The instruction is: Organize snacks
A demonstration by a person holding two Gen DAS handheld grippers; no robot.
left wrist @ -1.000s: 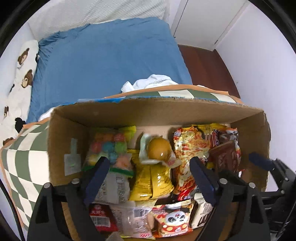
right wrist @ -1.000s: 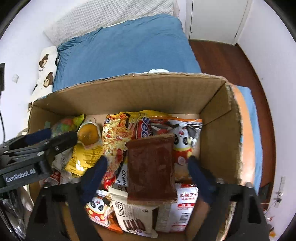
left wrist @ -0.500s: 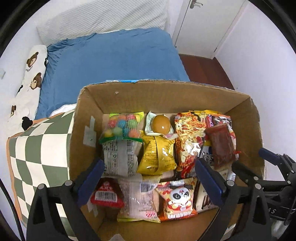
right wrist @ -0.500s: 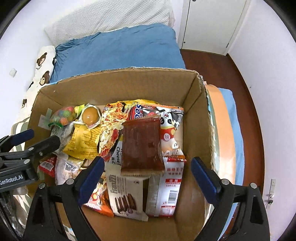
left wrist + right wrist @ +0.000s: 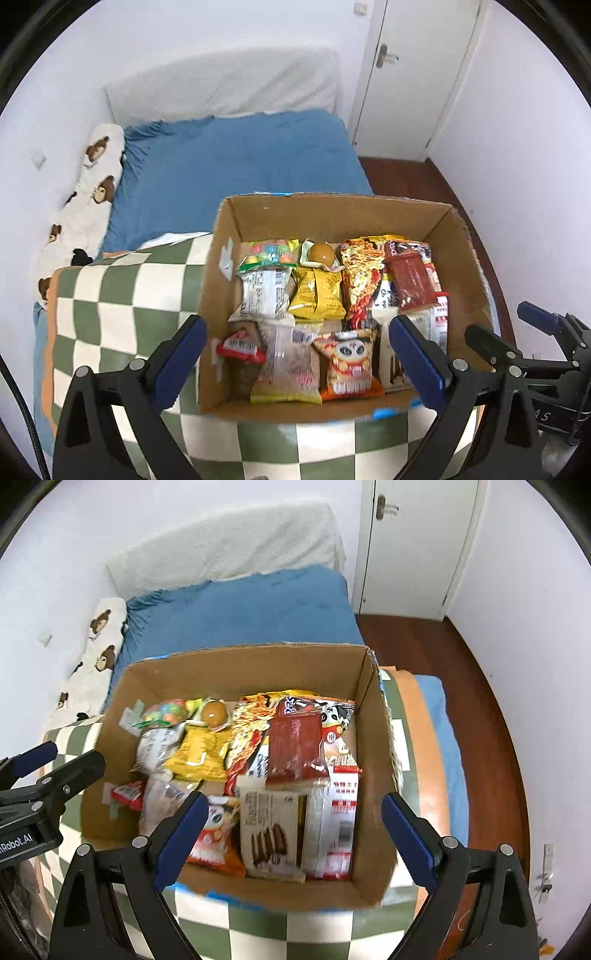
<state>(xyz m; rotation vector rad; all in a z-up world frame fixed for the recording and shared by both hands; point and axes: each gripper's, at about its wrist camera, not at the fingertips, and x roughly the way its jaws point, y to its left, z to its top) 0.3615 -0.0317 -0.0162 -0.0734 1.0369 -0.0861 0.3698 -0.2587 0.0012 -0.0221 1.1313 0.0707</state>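
A cardboard box [image 5: 461, 258] sits on a green-and-white checked cushion [image 5: 122, 295], and the snacks are all packed inside it. Both grippers hang above its near edge, empty, with their blue-padded fingers spread wide.

Seen from the left wrist, the left gripper [image 5: 299, 354] frames the near row: a small red pack [image 5: 240, 347] at 9 o'clock against the left wall, a pale pack [image 5: 288, 365] beside it, then a panda pack [image 5: 349, 365]. Behind these, toward 12 o'clock, lie a white pack [image 5: 264, 295], a yellow bag [image 5: 317, 295] and a noodle pack [image 5: 360, 277]. At the far wall a candy bag [image 5: 271, 253] lies just beside a round amber jelly cup [image 5: 321, 253]. A dark red bar [image 5: 413, 280] lies on top of the packs at 2 o'clock. The right gripper's fingers [image 5: 487, 343] poke in from 3 o'clock, outside the box wall.

From the right wrist, the right gripper [image 5: 291, 834] hovers over a biscuit pack [image 5: 266, 834] and a red-and-white pack [image 5: 340, 819] standing against the near wall. A cow-print pack [image 5: 336, 716] peeks out beyond the bar, near the far right corner. The left gripper's fingers show at 9 o'clock, over the cushion.

Beyond the box, at 12 o'clock, stretches a blue bed [image 5: 240, 158] with a bear-print pillow [image 5: 92, 177] at 10 o'clock and a white door [image 5: 417, 74] at 1 o'clock.
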